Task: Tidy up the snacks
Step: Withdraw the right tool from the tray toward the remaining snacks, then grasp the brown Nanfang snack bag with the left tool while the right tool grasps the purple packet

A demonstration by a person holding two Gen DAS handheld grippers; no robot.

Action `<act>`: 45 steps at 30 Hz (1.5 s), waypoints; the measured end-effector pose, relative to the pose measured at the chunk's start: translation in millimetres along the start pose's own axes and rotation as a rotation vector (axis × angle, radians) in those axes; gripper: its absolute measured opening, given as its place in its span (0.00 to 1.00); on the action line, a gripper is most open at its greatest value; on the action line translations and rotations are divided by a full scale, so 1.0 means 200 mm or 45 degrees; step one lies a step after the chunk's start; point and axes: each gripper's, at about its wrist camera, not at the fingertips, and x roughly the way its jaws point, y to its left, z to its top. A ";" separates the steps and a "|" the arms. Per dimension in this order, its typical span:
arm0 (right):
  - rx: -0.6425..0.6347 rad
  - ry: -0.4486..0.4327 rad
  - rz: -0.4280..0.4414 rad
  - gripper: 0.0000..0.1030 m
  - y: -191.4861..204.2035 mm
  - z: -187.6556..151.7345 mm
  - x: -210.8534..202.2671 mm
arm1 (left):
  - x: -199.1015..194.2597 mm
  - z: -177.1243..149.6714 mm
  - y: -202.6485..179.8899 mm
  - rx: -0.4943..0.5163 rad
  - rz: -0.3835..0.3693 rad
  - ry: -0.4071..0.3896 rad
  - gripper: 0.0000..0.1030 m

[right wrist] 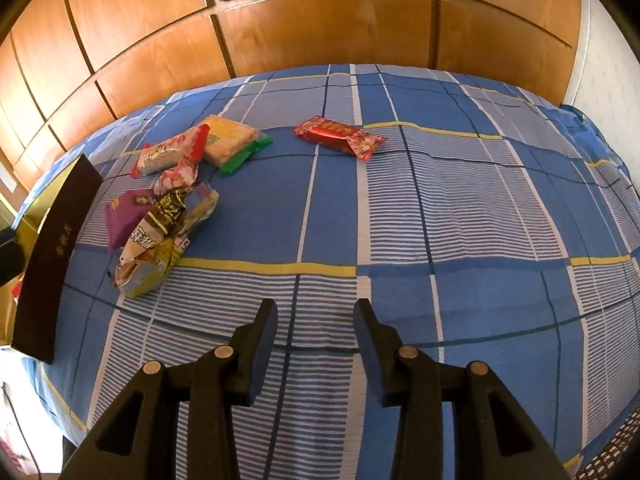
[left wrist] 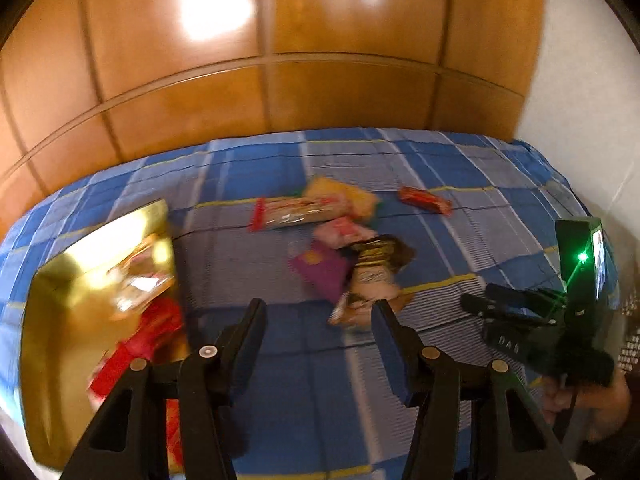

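Snacks (right wrist: 172, 200) are heaped on the blue checked bedspread (right wrist: 440, 220), one red packet (right wrist: 340, 136) lying well apart from the heap; a few packets already lie in the gold box (left wrist: 60, 300). Nothing is held: the left gripper (left wrist: 320, 320) and the right gripper (right wrist: 316, 320) are both seen parted and empty. A fetching step is judged to be in hand. Next, a packet must be straddled, pinched and carried to the box.

Seven loose snack packets (right wrist: 338, 136), one gold box (left wrist: 80, 280)

Snack pile (right wrist: 168, 216) on bed (right wrist: 440, 220), box (right wrist: 52, 256) left, lone pkt (right wrist: 340, 136) right
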 end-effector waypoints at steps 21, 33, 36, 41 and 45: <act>-0.006 -0.044 0.053 0.39 -0.03 -0.02 0.00 | 0.55 0.10 -0.20 0.106 -0.140 0.245 0.34; -0.057 -0.032 0.030 0.40 0.00 -0.01 0.01 | 0.24 -0.26 -0.11 0.063 -0.137 0.167 0.33; -0.068 0.003 0.096 0.38 0.03 0.03 0.02 | 0.21 -0.31 -0.08 0.040 -0.132 0.154 0.33; -0.138 0.015 0.397 0.37 0.16 0.16 -0.01 | 0.19 -0.34 -0.05 0.006 -0.134 0.136 0.34; -0.349 0.013 0.527 0.37 0.39 0.25 -0.02 | 0.19 -0.35 -0.04 -0.001 -0.138 0.128 0.34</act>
